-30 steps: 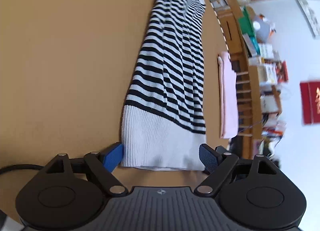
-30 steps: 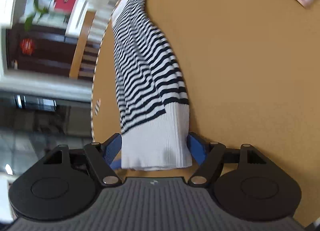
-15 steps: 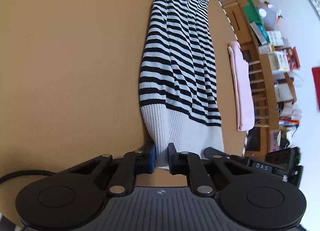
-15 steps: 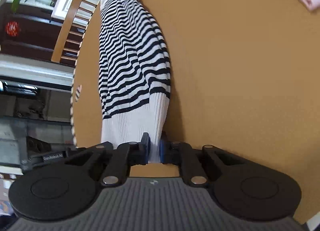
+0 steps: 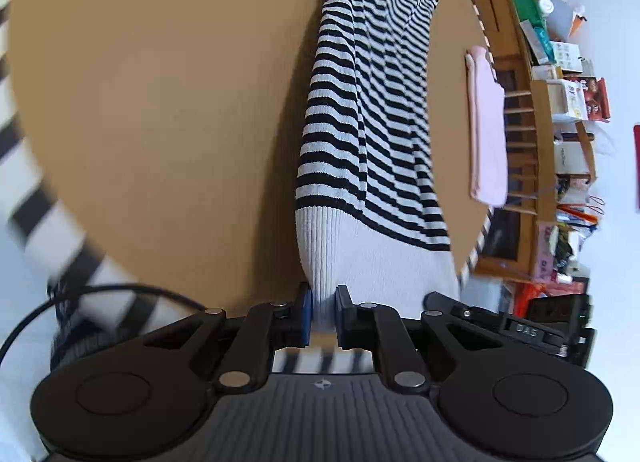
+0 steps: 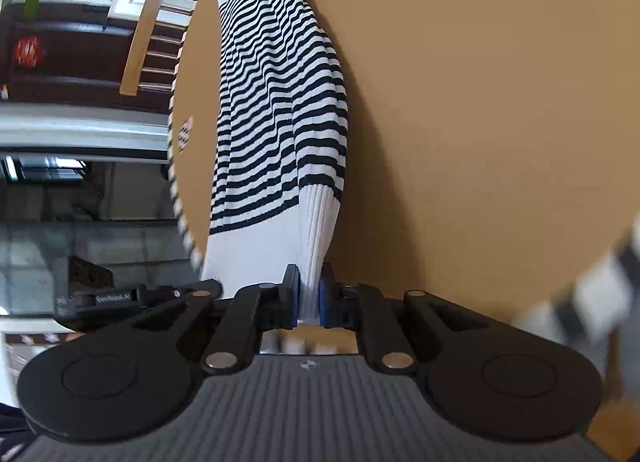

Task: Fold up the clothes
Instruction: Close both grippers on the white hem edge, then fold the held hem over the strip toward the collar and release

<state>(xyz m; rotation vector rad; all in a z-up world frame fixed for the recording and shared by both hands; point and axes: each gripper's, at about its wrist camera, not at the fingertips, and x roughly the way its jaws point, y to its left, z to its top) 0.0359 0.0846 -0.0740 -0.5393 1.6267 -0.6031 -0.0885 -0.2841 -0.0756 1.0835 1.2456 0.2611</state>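
Observation:
A black-and-white striped sweater (image 5: 372, 110) with a white ribbed hem lies stretched along the brown table (image 5: 160, 102). My left gripper (image 5: 322, 314) is shut on the hem's left corner, which is lifted off the table. In the right wrist view the same sweater (image 6: 280, 102) runs away from me, and my right gripper (image 6: 308, 298) is shut on the hem's other corner, also raised. The far end of the sweater still rests on the table. The tip of the other gripper (image 5: 512, 328) shows at the right of the left wrist view.
A folded pink garment (image 5: 486, 130) lies near the table's right edge. Beyond that edge are wooden chairs (image 5: 520, 110) and cluttered shelves (image 5: 568, 62). In the right wrist view a chair (image 6: 148, 26) and dark furniture stand past the table's left edge. A cable (image 5: 60, 302) trails at lower left.
Both grippers went from open around the hem to shut on its corners. Since then both have lifted, pulling the hem up off the table.

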